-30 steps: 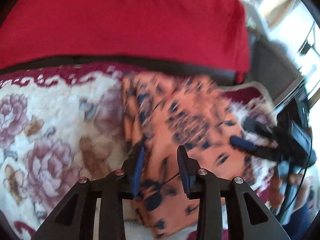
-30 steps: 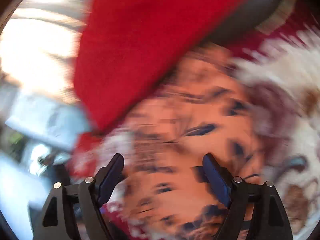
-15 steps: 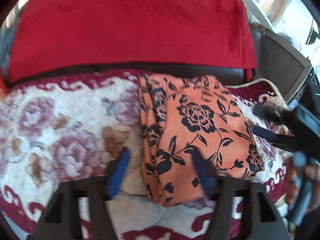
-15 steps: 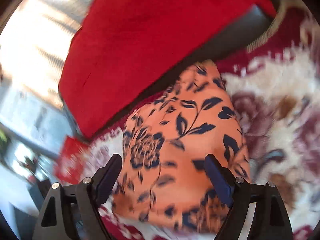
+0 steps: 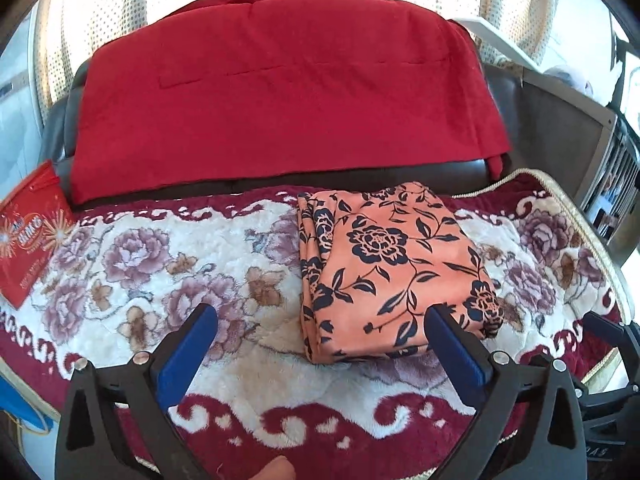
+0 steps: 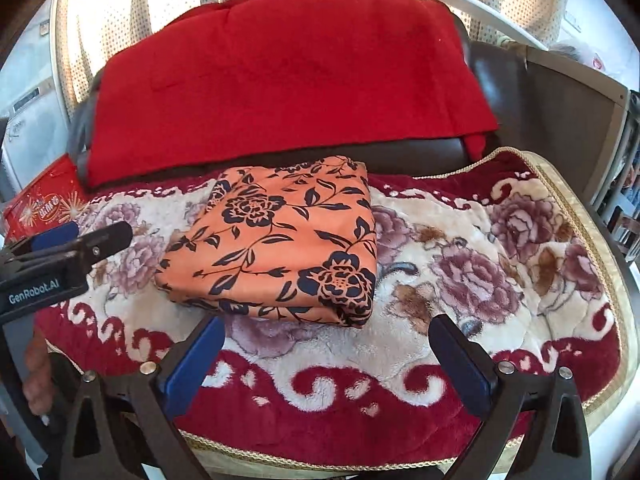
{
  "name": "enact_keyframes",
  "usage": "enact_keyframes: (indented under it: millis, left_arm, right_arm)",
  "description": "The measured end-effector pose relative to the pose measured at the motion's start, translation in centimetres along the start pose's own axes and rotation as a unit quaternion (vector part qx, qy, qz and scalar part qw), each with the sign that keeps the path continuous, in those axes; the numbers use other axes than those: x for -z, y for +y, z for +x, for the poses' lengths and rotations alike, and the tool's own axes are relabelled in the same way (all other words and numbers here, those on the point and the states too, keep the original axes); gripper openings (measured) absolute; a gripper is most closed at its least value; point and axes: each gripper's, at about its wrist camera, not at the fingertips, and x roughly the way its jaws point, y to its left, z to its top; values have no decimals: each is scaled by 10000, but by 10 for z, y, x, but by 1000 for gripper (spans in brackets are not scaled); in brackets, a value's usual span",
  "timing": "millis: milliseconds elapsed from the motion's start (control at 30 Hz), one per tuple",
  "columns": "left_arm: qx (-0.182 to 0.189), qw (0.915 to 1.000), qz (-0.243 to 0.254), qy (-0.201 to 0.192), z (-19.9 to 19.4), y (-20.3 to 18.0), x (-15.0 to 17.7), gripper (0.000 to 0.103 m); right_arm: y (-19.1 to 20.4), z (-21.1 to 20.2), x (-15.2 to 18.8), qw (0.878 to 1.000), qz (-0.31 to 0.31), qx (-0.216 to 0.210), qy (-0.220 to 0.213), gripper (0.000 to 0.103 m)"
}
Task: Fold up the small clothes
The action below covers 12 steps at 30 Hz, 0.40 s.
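Both claws, left claw (image 5: 320, 334) and right claw (image 6: 326, 338), just spread wide, empty; folded orange cloth (image 6: 280, 240) ahead on flowery blanket (image 6: 500, 280).

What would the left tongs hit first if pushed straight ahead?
Probably the floral blanket just left of the folded orange cloth; the right finger might clip the cloth's near edge. Depth is unclear. The left tongs are open and empty.

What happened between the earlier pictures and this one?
Both grippers, the left gripper and right gripper, pulled back from the folded orange cloth; their jaws have just been opening and hold nothing. The cloth stayed folded on the flowered blanket, in front of the red cushion.
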Motion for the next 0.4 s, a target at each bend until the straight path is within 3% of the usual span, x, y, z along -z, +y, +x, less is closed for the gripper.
enact_keyframes:
  millis: [200,400]
  left_arm:
    - [-150,9996,102,-232,-17,-7,0,103]
    - [86,9995,110,-301,-21,-9,-5,103]
  right_arm:
    - [13,2,-7,10000,-72,-55,-34,103]
    - [15,6,-13,9999,-49,-141,-29,103]
